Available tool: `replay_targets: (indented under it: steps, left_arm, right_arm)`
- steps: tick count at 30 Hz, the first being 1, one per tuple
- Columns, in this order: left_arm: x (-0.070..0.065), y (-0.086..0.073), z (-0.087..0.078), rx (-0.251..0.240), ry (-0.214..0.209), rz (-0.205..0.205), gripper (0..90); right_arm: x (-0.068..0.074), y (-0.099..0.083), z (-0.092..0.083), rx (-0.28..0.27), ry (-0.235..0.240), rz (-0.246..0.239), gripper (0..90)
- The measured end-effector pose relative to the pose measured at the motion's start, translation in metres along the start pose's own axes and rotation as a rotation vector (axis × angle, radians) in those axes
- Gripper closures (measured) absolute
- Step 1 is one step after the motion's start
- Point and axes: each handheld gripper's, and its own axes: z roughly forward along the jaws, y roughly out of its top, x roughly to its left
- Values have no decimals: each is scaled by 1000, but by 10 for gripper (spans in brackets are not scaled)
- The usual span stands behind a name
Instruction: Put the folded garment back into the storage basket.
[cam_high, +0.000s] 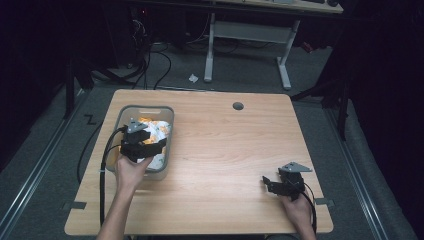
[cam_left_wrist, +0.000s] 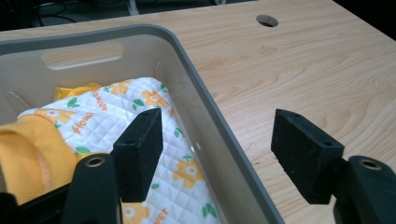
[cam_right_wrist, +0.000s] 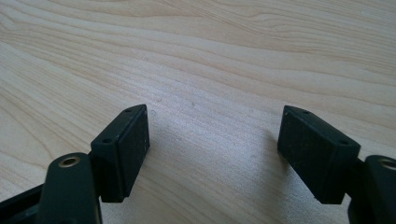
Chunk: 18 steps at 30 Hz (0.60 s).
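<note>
The high view looks down across the whole table (cam_high: 225, 150); each gripper view sits close above that wood, the left one sharing the grey bin (cam_left_wrist: 205, 93).

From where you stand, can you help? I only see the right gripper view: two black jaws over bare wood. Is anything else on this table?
Observer: Yes. A grey bin sits at the table's left side, far from your right gripper.
Operator: Is the bin empty?
Observer: No. It holds a white quilted cloth printed with orange flowers, beside something of orange fabric.
Operator: Where is the other gripper?
Observer: The left gripper is open, its jaws straddling the bin's right wall, one inside over the cloth, one outside over the table.
</note>
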Motion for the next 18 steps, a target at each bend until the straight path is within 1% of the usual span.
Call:
replay_targets:
  steps: [4,9,10,13,17,18]
  left_arm:
    - [-4,0,-1,-5,-24,-4,336]
    - [-9,0,-1,-10,-31,4,332]
    - [-11,0,0,-10,-41,0,328]
    - [-13,-1,0,-12,-42,6,327]
    - [-17,0,2,-25,-53,1,326]
    - [-20,0,3,-29,-59,5,326]
  right_arm:
    - [0,0,0,0,0,0,254]
    - [0,0,0,0,0,0,255]
    - [0,0,0,0,0,0,254]
    - [0,0,0,0,0,0,254]
    - [0,0,0,0,0,0,254]
    - [0,0,0,0,0,0,254]
